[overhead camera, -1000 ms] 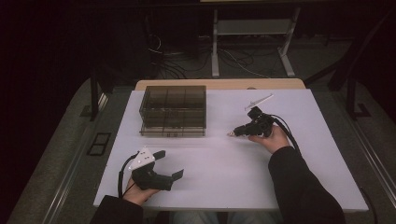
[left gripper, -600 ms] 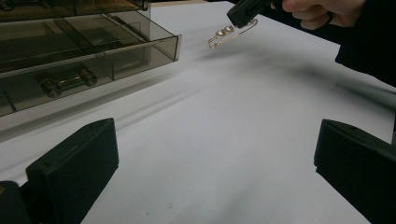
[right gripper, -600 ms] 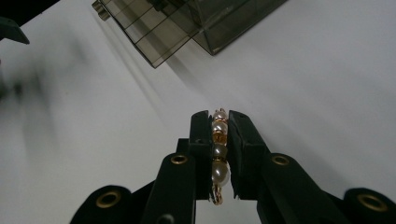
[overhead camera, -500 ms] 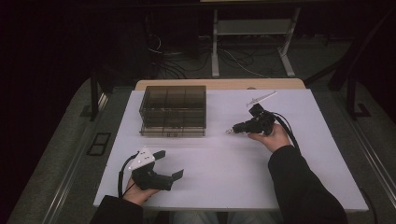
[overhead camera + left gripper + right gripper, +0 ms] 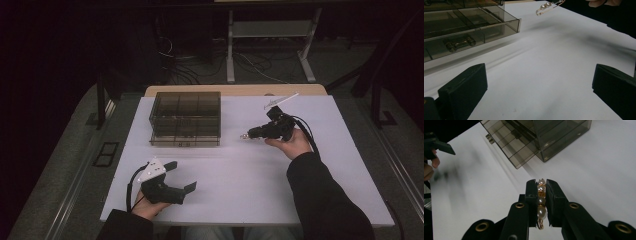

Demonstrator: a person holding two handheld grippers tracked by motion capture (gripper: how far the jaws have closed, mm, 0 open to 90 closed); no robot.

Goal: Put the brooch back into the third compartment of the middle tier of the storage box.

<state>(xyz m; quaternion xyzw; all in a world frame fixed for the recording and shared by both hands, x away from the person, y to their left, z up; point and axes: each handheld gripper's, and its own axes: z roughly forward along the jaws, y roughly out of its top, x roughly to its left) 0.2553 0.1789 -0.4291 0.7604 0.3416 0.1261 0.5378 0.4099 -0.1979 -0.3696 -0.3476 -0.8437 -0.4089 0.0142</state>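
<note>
Right gripper view: the right gripper point(image 5: 541, 202) is clenched on a pearl pin point(image 5: 541, 200), which lies lengthwise between the jaws, held above the white table point(image 5: 310, 175) beside the smoky drawer box point(image 5: 185, 117). Left gripper point(image 5: 177, 176) rests near the front edge, jaws spread wide, grasping nothing.

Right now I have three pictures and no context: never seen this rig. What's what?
No robot here: a person holds a two-jaw claw in each hand at a white table. The high view looks down from above. The other two come from cameras riding on each claw, looking along its black jaws.

On the table stands a smoky clear drawer box with its bottom drawer pulled out.

The right claw is shut on a gold pin set with pearls, held above the table beside the box. The left claw sits near the front edge, jaws wide apart, holding nothing.
</note>
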